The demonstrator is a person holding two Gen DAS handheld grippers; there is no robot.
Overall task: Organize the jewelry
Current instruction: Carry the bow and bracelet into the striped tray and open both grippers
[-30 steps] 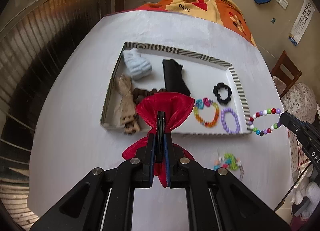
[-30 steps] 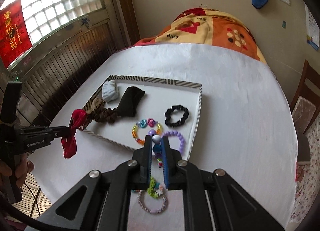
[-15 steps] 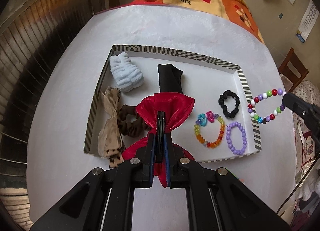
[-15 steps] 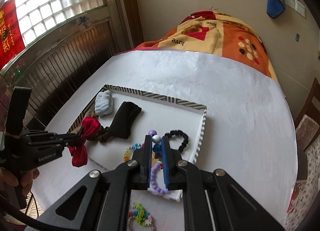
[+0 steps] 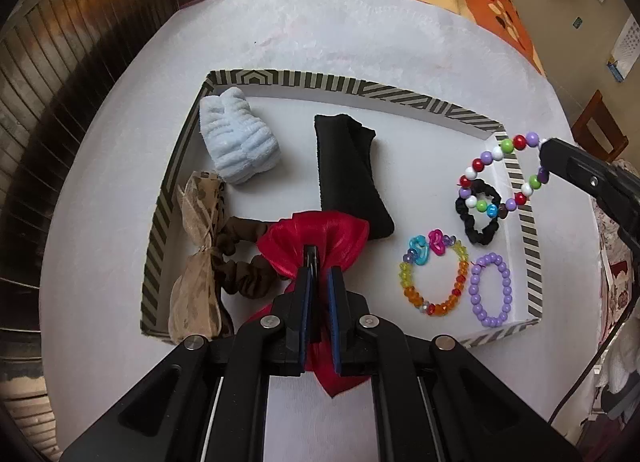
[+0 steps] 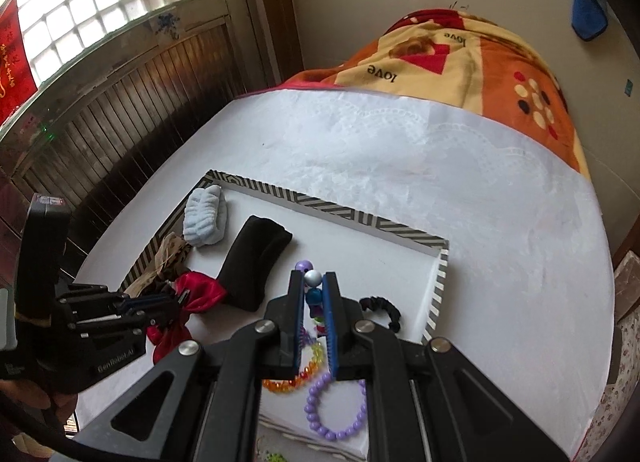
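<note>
A striped-rim tray (image 5: pixel 532 262) lies on the white table. My left gripper (image 5: pixel 318 274) is shut on a red satin bow (image 5: pixel 312 238) and holds it over the tray's front left, above a brown scrunchie (image 5: pixel 240 278). My right gripper (image 6: pixel 313 290) is shut on a multicolour bead bracelet (image 5: pixel 480 165), which hangs over the tray's right rim above a black scrunchie (image 5: pixel 480 217). The right gripper also shows in the left wrist view (image 5: pixel 546 149), and the left gripper in the right wrist view (image 6: pixel 182 298).
In the tray lie a light blue scrunchie (image 5: pixel 236 145), a black cloth band (image 5: pixel 348 173), a tan leopard bow (image 5: pixel 200 258), a rainbow bead bracelet (image 5: pixel 436 294) and a purple bead bracelet (image 5: pixel 490 290). An orange blanket (image 6: pixel 460 57) covers the table's far end.
Both grippers moved forward over the tray. The red bow now hangs above the brown scrunchie, and the multicolour bracelet moved from outside the right rim to above the black scrunchie.
</note>
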